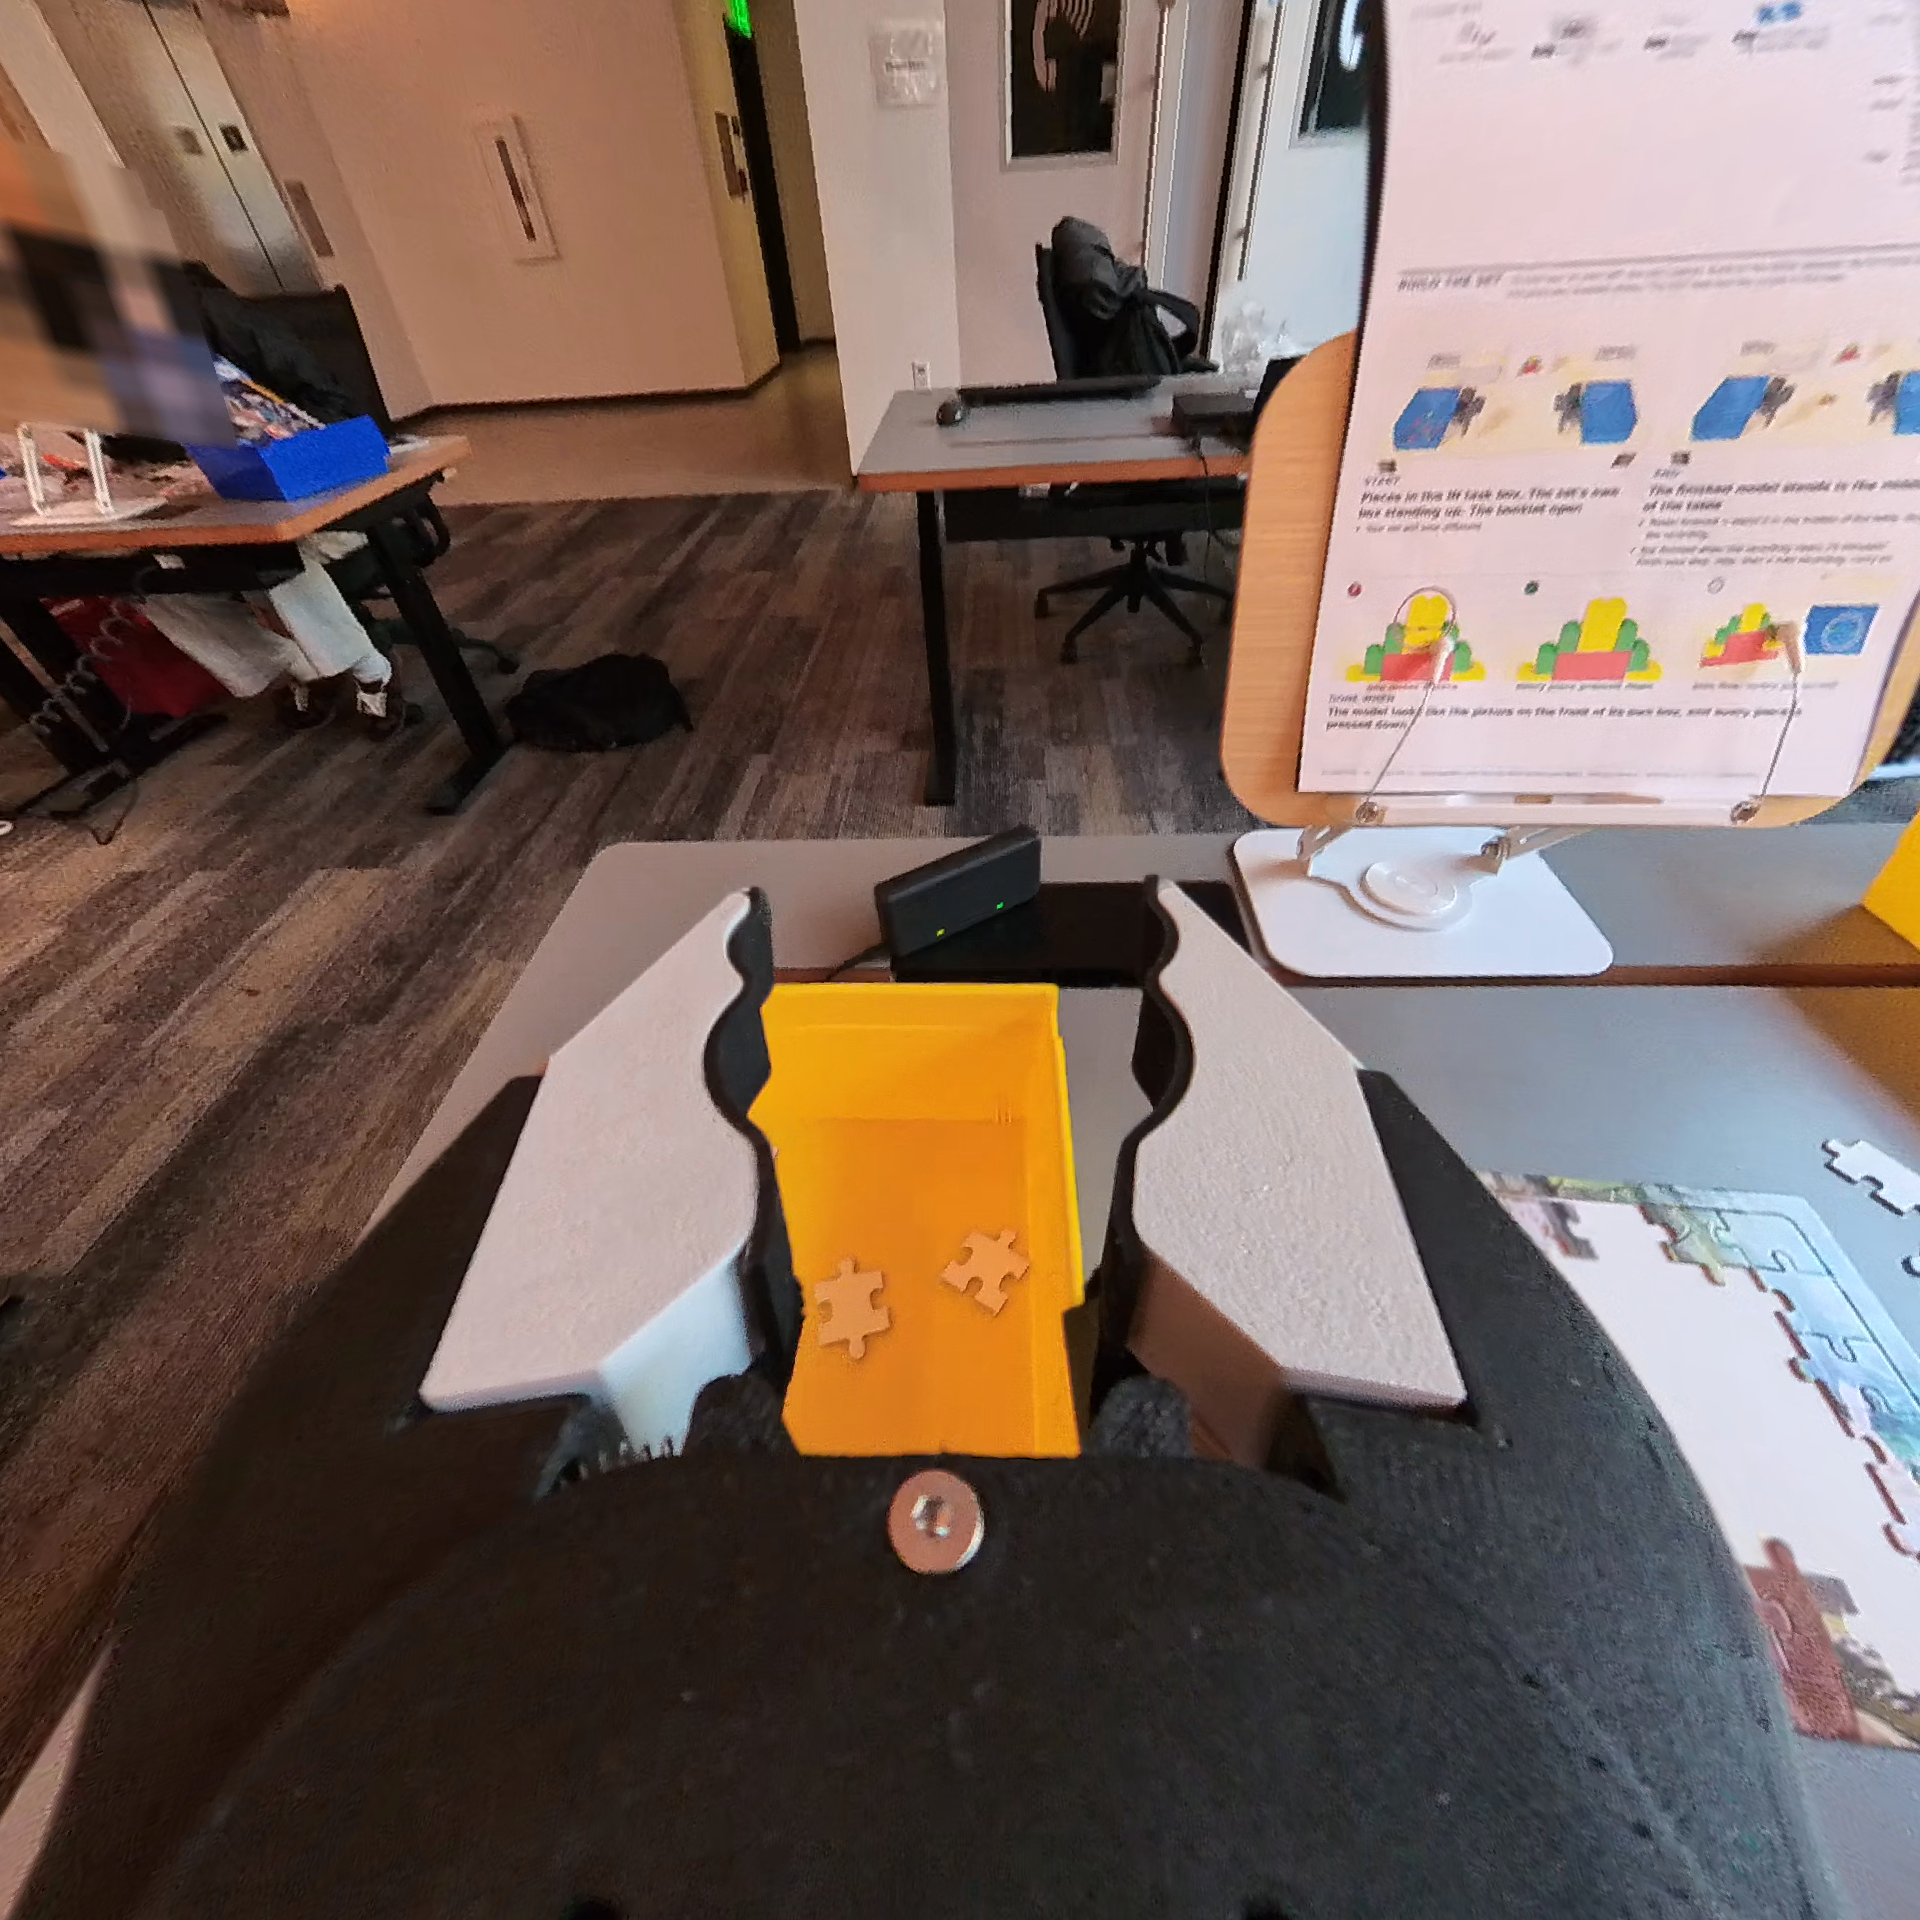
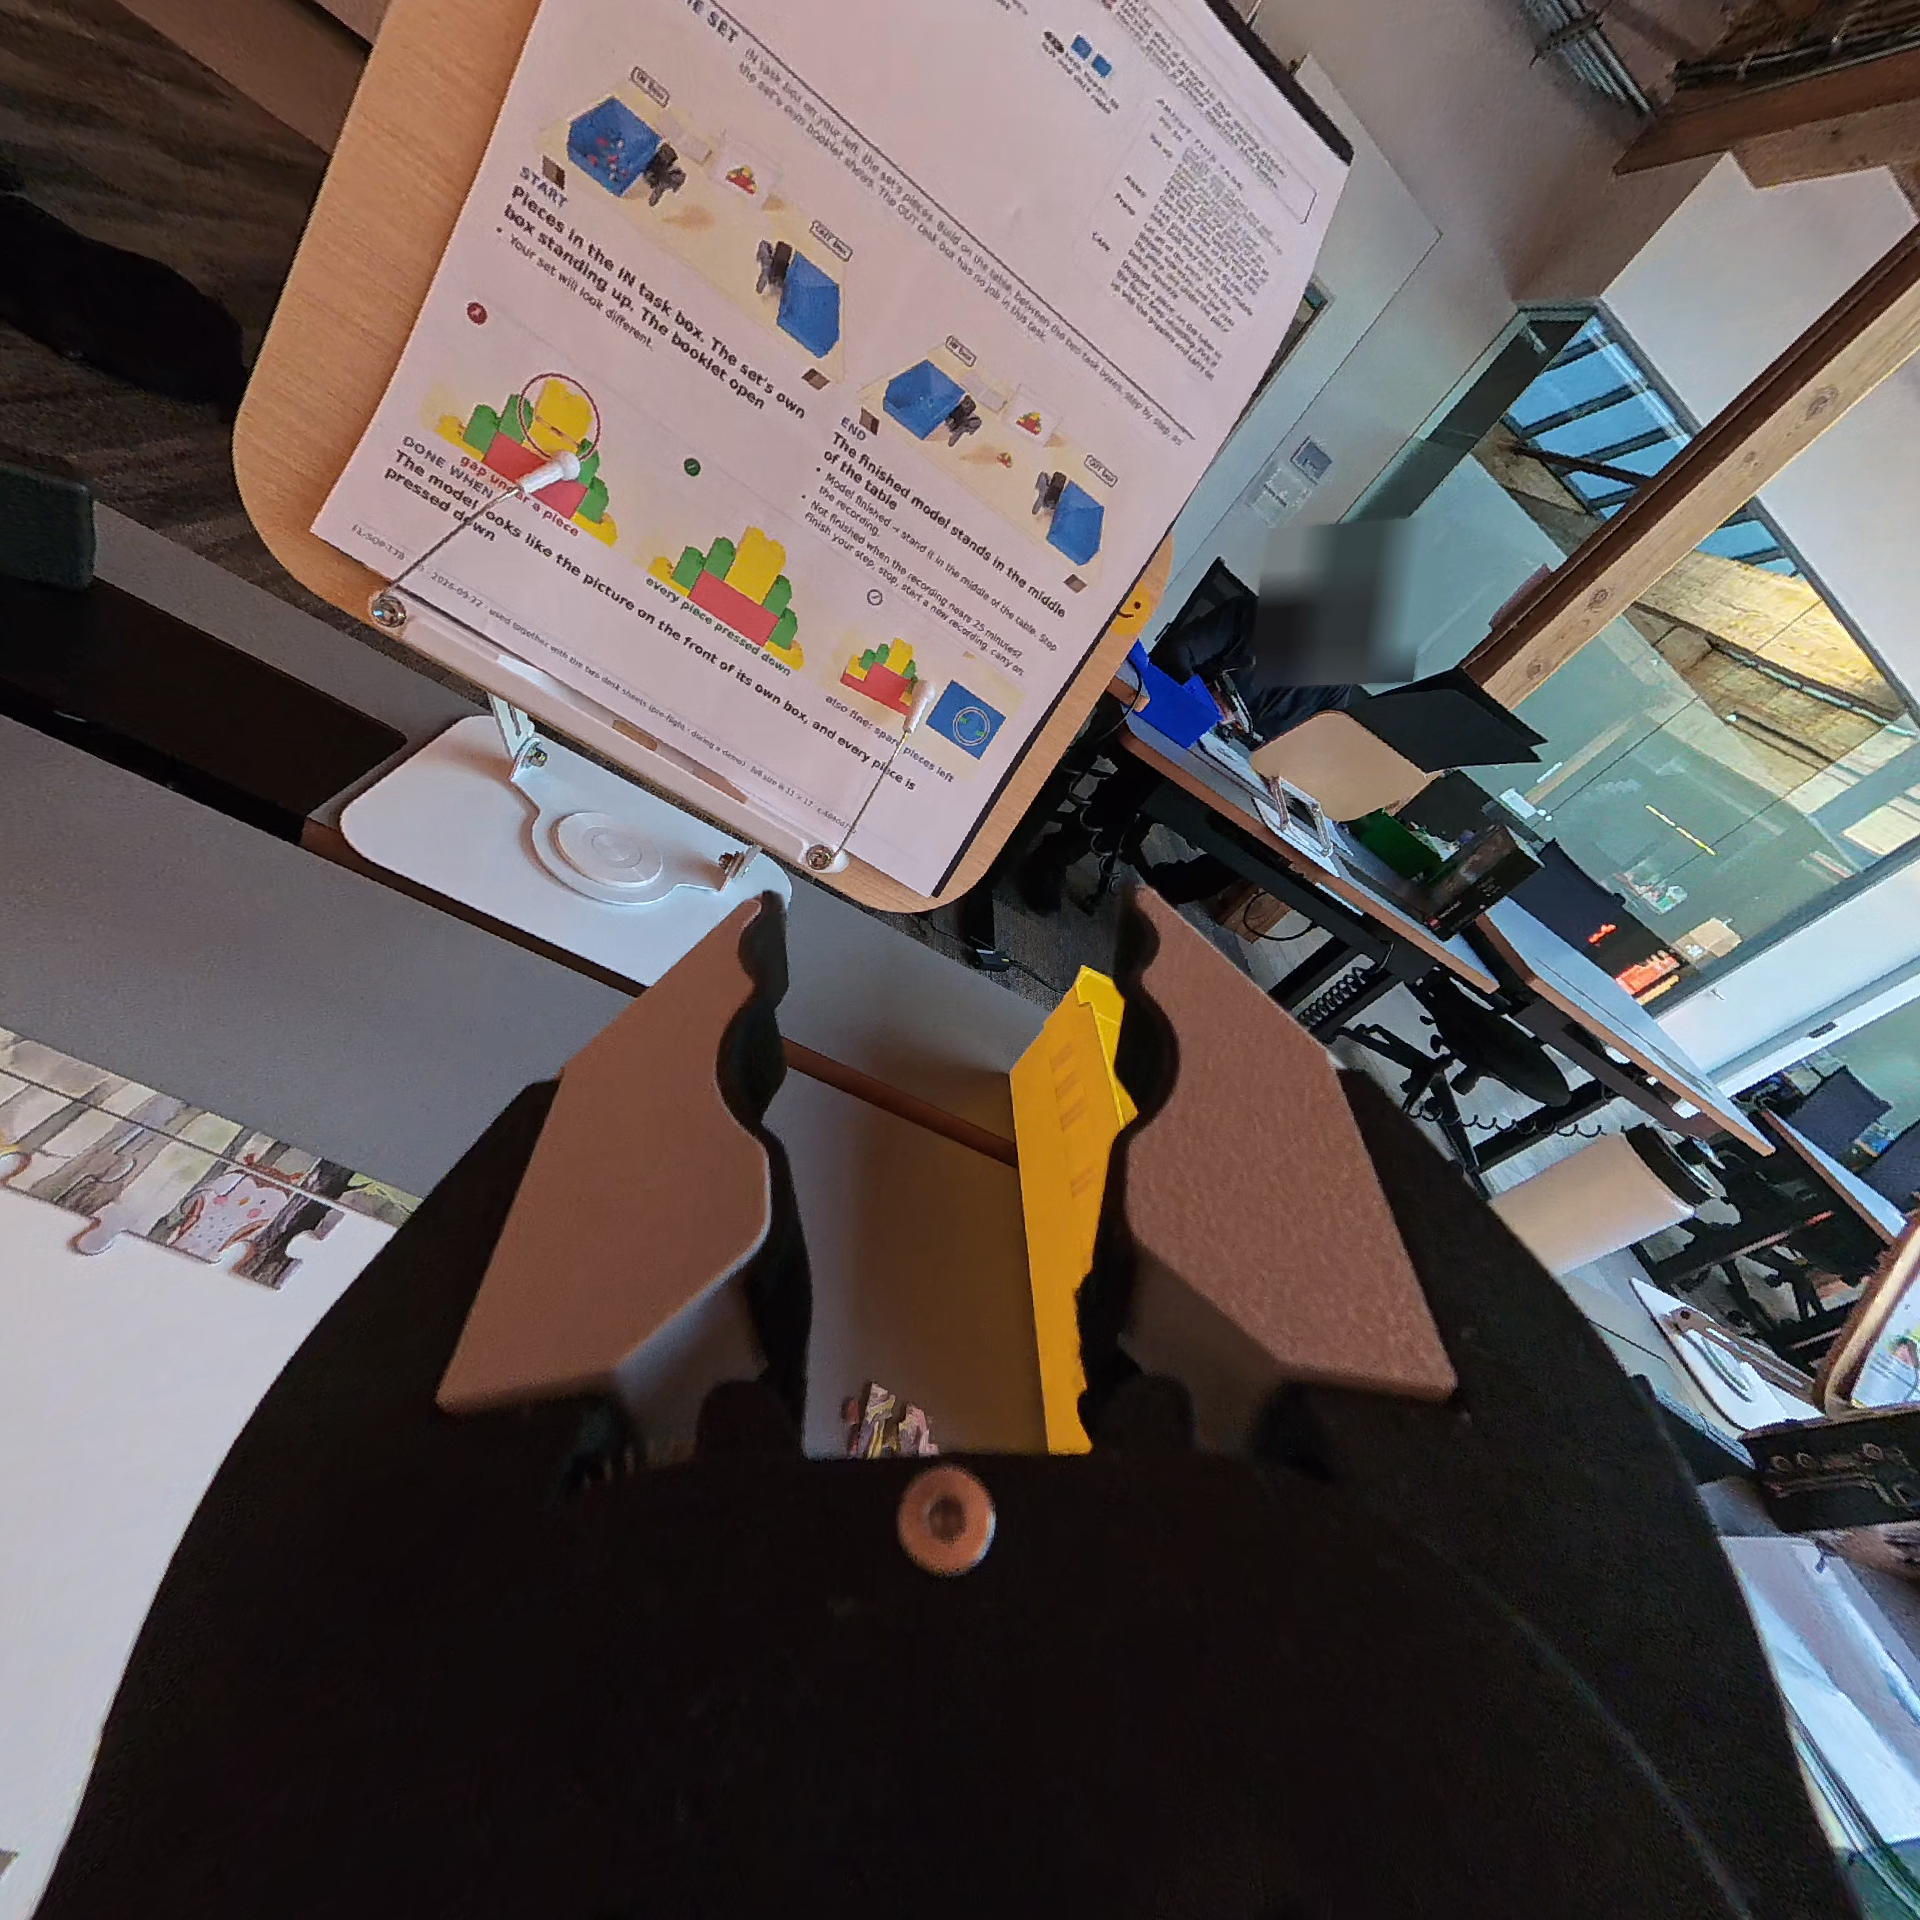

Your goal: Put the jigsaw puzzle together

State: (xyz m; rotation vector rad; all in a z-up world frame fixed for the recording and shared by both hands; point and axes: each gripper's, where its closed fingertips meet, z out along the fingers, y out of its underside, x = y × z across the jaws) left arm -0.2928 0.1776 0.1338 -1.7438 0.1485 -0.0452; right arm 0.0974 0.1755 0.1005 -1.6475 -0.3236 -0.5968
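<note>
Jigsaw puzzle (image 1: 1766,1382), partly assembled, lies on grey table (image 1: 1558,1081) right of yellow box (image 1: 925,1143); loose white-backed piece (image 1: 1875,1174) just beyond it. Box holds two pieces (image 1: 852,1306), face down, apart. Black device (image 1: 956,891) behind box; document stand (image 1: 1434,894) at table's far side. Left gripper (image 1: 951,1049) above box, jaws apart, empty. Right gripper (image 2: 951,1081) tilted, jaws apart, second yellow box (image 2: 1065,1195) against its right finger; one piece (image 2: 888,1418) below.

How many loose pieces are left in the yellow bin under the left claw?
2. One piece lies near the bin's left wall, the other to its right, both face down. The claw may hide more.
</note>
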